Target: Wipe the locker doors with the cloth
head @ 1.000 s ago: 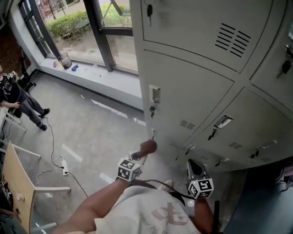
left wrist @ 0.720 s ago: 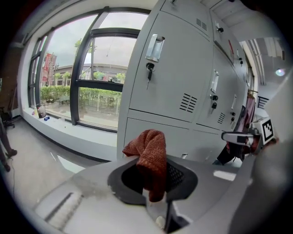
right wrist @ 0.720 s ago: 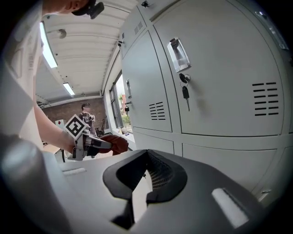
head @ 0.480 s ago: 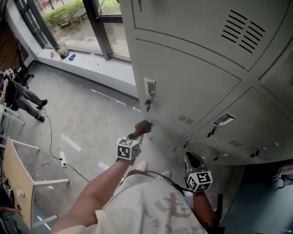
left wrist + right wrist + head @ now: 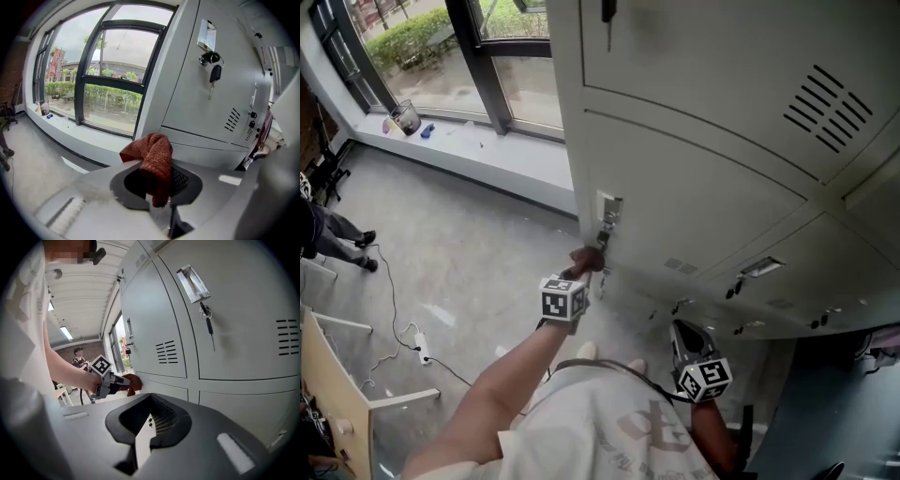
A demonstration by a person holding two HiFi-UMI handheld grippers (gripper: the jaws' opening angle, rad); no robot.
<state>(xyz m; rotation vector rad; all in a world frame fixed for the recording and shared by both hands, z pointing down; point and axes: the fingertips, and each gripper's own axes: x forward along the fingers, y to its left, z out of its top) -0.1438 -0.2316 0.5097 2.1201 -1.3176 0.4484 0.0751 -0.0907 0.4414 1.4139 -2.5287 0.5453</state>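
My left gripper (image 5: 581, 267) is shut on a rust-red knitted cloth (image 5: 588, 259). It holds the cloth against the left edge of a grey locker door (image 5: 694, 202), just under that door's lock and hanging key (image 5: 606, 228). In the left gripper view the cloth (image 5: 153, 157) bunches up out of the jaws and droops over them. My right gripper (image 5: 682, 336) hangs low near the bottom lockers, away from the cloth. Its jaws stand almost together, with a thin slit and nothing between them (image 5: 149, 414). The right gripper view also shows the left gripper (image 5: 108, 380) with the cloth (image 5: 130, 381) on the door.
More locker doors (image 5: 806, 281) with vents, label holders and keys run to the right and below. A window sill (image 5: 459, 136) with a cup (image 5: 404, 117) lies to the left. A cable and power strip (image 5: 417, 345), a wooden chair (image 5: 328, 384) and a person's legs (image 5: 333, 239) are on the floor.
My left gripper has carried the cloth up the door's left edge, from by the low small latch to just under the lock. The right gripper has barely moved.
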